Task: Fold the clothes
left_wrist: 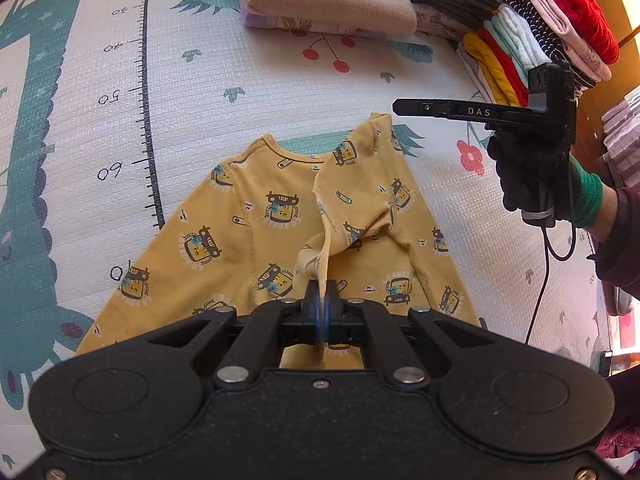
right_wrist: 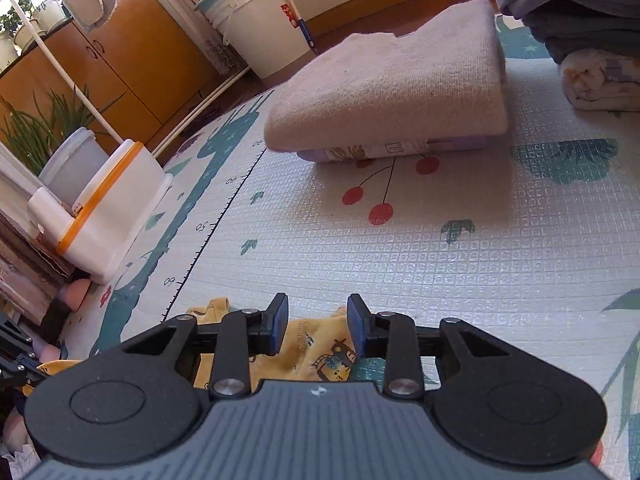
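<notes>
We saw the yellow shirt (left_wrist: pixel 280 216) lying spread on the play mat (left_wrist: pixel 200 92), its neckline toward the far side and one sleeve running out to the left. We took the shirt as our landmark. Our left tongs (left_wrist: pixel 321 292) were pinched tight on a fold of its cloth near the middle of the body, and the right sleeve (left_wrist: pixel 360 184) was drawn up from the mat and folded in across the chest, so that a ridge of fabric rose from the tongs toward the collar. Our right tongs (right_wrist: pixel 317 322) stood with a clear gap between the blue pads (right_wrist: pixel 279 330) and gripped nothing; in the right wrist view they hung over the far edge of the shirt, pointing away from it, and in the left wrist view they were up and to the right of the collar, apart from the cloth. A gloved hand (left_wrist: pixel 528 172) with a green cuff held them, and a black cable hung from the handle. Beyond the shirt, a folded beige towel (right_wrist: pixel 392 88) rested on other folded pieces. To the right of the shirt, farther back, stood a stack of folded clothes (left_wrist: pixel 532 36) in red, white, yellow and stripes. Off the mat, left of the shirt, sat a white box (right_wrist: pixel 108 216) with an orange rim.
</notes>
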`<state>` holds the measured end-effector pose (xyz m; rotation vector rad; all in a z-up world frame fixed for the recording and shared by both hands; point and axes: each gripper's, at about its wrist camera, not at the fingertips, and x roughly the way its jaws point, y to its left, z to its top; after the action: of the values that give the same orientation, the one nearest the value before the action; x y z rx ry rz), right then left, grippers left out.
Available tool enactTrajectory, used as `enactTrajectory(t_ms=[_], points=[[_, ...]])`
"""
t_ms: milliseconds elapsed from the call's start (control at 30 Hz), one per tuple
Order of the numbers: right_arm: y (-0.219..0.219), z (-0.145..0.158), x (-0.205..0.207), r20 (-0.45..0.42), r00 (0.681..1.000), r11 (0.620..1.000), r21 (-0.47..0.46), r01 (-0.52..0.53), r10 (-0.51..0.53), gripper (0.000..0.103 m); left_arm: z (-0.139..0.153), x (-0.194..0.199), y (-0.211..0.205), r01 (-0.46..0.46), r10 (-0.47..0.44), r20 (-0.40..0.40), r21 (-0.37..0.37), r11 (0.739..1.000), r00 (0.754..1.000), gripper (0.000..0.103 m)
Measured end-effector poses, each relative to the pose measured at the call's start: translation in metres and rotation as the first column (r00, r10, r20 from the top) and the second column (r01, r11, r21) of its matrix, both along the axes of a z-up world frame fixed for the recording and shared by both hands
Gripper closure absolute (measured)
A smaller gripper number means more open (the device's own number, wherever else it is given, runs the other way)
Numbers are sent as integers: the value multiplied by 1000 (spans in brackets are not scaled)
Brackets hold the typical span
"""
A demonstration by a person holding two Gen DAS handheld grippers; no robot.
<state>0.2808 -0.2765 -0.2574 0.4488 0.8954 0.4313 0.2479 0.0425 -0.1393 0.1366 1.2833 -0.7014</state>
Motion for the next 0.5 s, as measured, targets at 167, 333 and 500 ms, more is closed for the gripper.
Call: enactTrajectory(t_ms=[167, 333, 500], points=[[-3, -6, -1, 2, 1000, 1000, -28, -1, 1, 70, -2, -4, 3, -6, 6, -27, -9, 1000, 1000, 103], [8, 2, -2, 24, 999, 994, -111, -18, 21, 78, -2, -9, 3, -7, 6, -56, -24, 1000, 998, 103], [3, 7, -11, -44, 999, 1000, 23, -15, 16, 78, -3, -21, -11, 28, -28, -77, -9, 1000, 997, 103]])
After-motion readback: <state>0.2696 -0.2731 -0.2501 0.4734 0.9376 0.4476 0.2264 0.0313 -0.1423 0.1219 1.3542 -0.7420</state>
